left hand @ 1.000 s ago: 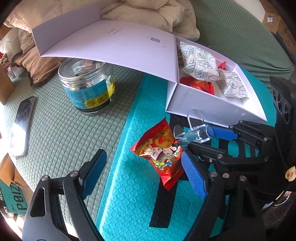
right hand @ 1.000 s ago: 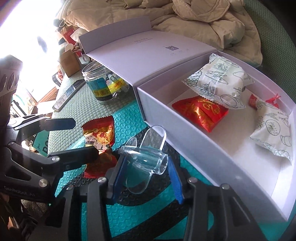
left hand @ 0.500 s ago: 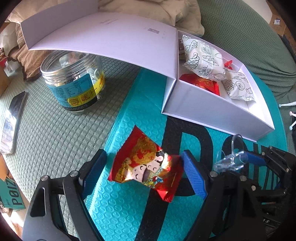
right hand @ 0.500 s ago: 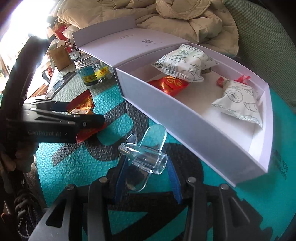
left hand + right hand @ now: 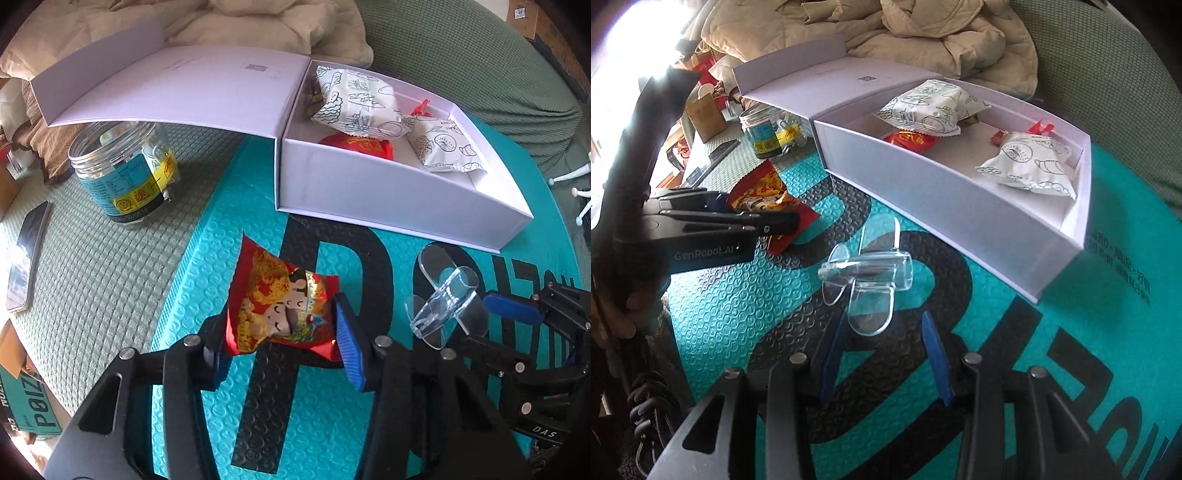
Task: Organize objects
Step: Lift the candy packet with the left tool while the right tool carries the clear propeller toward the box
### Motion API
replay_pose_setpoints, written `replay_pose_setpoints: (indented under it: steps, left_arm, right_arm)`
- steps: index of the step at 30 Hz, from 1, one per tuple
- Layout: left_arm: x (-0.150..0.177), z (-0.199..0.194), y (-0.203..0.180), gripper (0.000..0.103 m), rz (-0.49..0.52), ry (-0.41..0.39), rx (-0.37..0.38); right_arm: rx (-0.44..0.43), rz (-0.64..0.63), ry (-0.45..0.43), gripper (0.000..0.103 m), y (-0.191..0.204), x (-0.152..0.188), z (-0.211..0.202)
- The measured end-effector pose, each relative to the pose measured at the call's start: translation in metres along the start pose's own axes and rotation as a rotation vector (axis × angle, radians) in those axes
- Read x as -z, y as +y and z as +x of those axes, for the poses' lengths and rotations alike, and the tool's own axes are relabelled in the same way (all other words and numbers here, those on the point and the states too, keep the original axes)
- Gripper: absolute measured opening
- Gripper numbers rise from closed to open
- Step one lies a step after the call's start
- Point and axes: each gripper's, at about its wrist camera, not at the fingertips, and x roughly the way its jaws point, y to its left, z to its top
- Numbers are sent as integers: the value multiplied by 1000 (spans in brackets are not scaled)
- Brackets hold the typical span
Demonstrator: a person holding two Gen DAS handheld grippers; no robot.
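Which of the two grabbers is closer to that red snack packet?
Left. The left gripper has just closed its jaws on the red snack packet. The right gripper sits off to the side, holding a clear plastic piece.

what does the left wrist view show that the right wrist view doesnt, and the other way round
Only the left wrist view: the left gripper, whose jaws have just been closing, seen head-on with both blue pads pressed on the red snack packet, and the whole phone lying flat on the green cover.

Only the right wrist view: the brown paper bag behind the jar, and a hand on the left gripper's handle.

Both: the open white box with two white patterned packets and a red one inside, the clear plastic piece held in the right gripper, the labelled jar, and the teal mat.
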Motion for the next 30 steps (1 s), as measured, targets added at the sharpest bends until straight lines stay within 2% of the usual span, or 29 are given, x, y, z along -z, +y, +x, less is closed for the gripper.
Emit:
replay_pose_setpoints:
  steps: [2, 3, 4, 7, 13, 22, 30]
  left_arm:
    - [2, -1, 1, 46, -8, 6, 9]
    - [3, -2, 1, 46, -8, 6, 10]
    - [4, -3, 1, 46, -7, 4, 11]
    - [10, -5, 2, 46, -8, -11, 13]
    - [20, -10, 11, 46, -29, -48, 51]
    - [22, -9, 1, 47, 9, -58, 8]
    - [20, -7, -5, 47, 24, -67, -14]
  right_arm:
    - [0, 7, -18, 48, 0, -4, -3]
    - [6, 7, -29, 58, 1, -7, -4]
    - [11, 5, -42, 63, 2, -9, -4]
    - [22, -13, -60, 67, 5, -17, -3]
    - [36, -90, -42, 68, 21, -25, 12]
    - [65, -111, 0, 71, 26, -24, 32]
    - [52, -101, -52, 69, 24, -17, 28]
